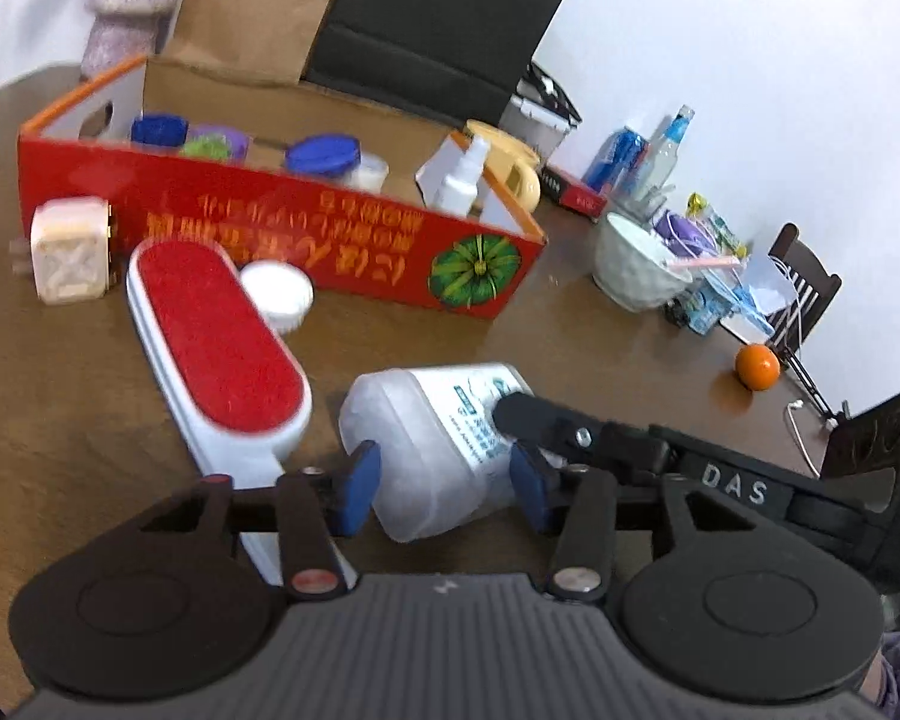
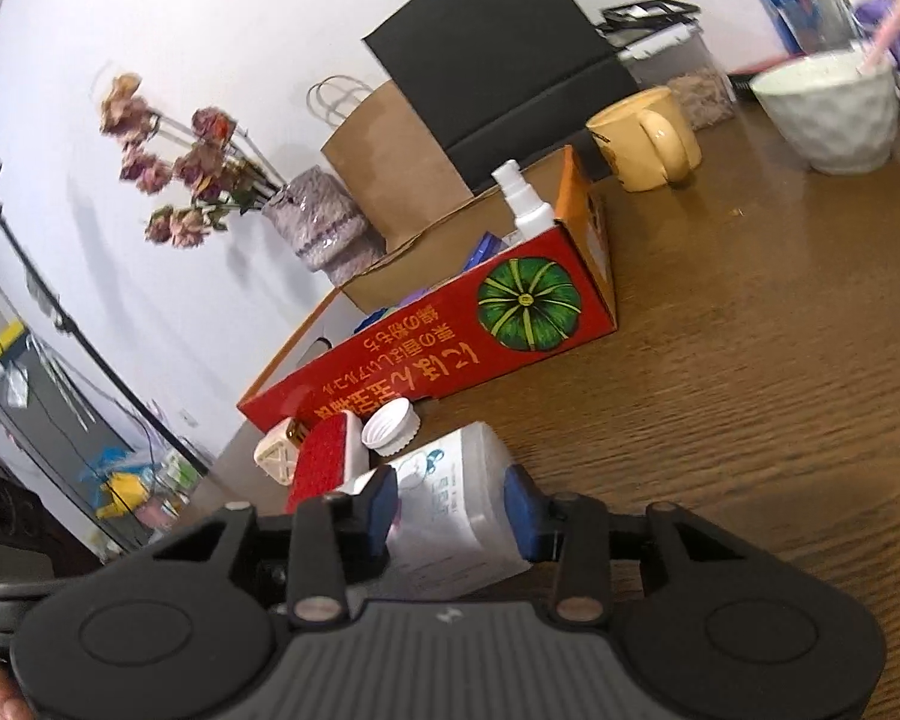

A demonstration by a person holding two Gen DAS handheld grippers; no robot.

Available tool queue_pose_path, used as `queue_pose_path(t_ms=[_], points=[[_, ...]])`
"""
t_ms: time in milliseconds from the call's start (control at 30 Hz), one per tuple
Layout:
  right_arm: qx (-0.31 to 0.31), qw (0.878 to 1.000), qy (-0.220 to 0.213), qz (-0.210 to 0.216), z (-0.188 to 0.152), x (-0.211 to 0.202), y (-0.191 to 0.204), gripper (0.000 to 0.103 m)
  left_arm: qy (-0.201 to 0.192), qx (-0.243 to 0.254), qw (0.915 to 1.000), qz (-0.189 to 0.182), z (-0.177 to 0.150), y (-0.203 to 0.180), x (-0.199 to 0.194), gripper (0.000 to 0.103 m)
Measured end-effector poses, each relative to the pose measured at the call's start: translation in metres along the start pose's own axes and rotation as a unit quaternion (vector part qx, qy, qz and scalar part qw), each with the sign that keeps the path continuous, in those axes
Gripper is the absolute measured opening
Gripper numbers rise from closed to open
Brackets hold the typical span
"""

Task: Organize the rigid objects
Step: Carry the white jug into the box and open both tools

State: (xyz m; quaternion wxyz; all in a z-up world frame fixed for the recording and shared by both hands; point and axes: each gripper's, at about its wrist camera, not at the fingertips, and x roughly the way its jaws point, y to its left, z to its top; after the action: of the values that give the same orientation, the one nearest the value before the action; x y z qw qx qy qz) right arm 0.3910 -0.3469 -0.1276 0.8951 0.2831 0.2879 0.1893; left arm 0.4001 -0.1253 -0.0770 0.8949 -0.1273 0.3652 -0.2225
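Wooden table (image 1: 60, 396) bears translucent white labelled jug (image 1: 426, 438), lying sideways.

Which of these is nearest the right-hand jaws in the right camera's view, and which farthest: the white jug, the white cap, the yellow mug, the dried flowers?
1. White jug: between the jaws.
2. White cap: just beyond, beside the red box.
3. Yellow mug: past the box's far end, to the right.
4. Dried flowers: at the wall, to the left; roughly level with the mug.

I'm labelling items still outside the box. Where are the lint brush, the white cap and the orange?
lint brush (image 1: 219, 339), left wrist view, on its red pad.
white cap (image 1: 277, 293), left wrist view, on its flat top.
orange (image 1: 757, 366), left wrist view, on its middle.
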Motion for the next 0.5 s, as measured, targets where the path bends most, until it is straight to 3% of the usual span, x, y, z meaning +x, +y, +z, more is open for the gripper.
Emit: queue_pose_path(t_ms=[267, 500], points=[[0.021, 1.000, -0.023, 0.003, -0.002, -0.007, -0.009, 0.035, -0.026, 0.041, 0.9988, 0.010, 0.005, -0.012, 0.004, 0.039], [0.016, 0.999, -0.029, -0.005, 0.001, -0.008, -0.008, 0.035, -0.022, 0.030, 0.9993, -0.004, 0.009, -0.007, 0.009, 0.039]])
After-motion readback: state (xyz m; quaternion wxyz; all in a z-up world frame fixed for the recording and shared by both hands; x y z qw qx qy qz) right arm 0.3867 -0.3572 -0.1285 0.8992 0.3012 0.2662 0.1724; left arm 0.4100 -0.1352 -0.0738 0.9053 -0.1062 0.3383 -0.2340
